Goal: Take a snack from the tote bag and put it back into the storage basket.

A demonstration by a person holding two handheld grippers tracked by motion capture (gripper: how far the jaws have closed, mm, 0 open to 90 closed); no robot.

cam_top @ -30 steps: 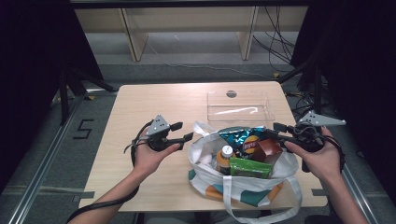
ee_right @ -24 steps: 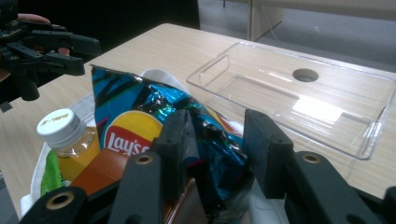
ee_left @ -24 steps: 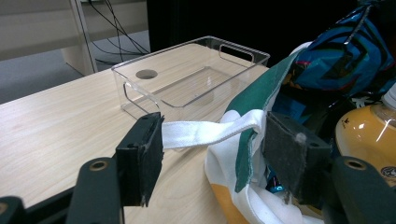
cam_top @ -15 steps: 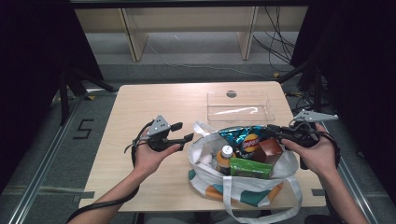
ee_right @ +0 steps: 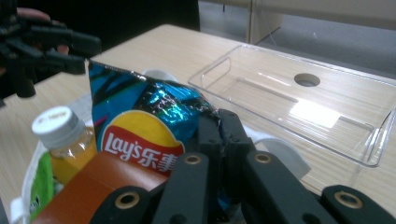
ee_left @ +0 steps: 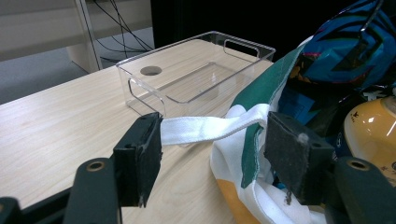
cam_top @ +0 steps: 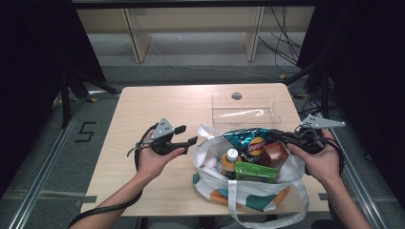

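Right gripper [cam_top: 288,138]: its jaws have just been closing and now pinch the upper corner of the chip bag [cam_top: 248,141]. In the right gripper view the two jaws stand pressed together with the crinkled blue foil of the chip bag [ee_right: 140,126] caught between them.

Chip bag: upright in the tote [cam_top: 215,179], at the far side of the opening, logo facing the person. The tote sits on the near right part of the desk [cam_top: 157,102].

Other contents of the tote: a bottle [cam_top: 230,161] with a white cap and orange liquid, a green box [cam_top: 255,171] lying toward the near side, and a brown box [cam_top: 273,155] just beside the chip bag.

Left gripper [cam_top: 187,136]: held level just left of the tote, jaws standing apart. In the left gripper view the white strap [ee_left: 205,129] of the tote runs across the gap between the jaws, and the tote's rim lies against the inner side of the right-hand jaw; the pads do not press on the strap.

Tray [cam_top: 246,108]: clear plastic, on the desk beyond the tote, apart from it.

Both hands are beside the tote, one on either flank.
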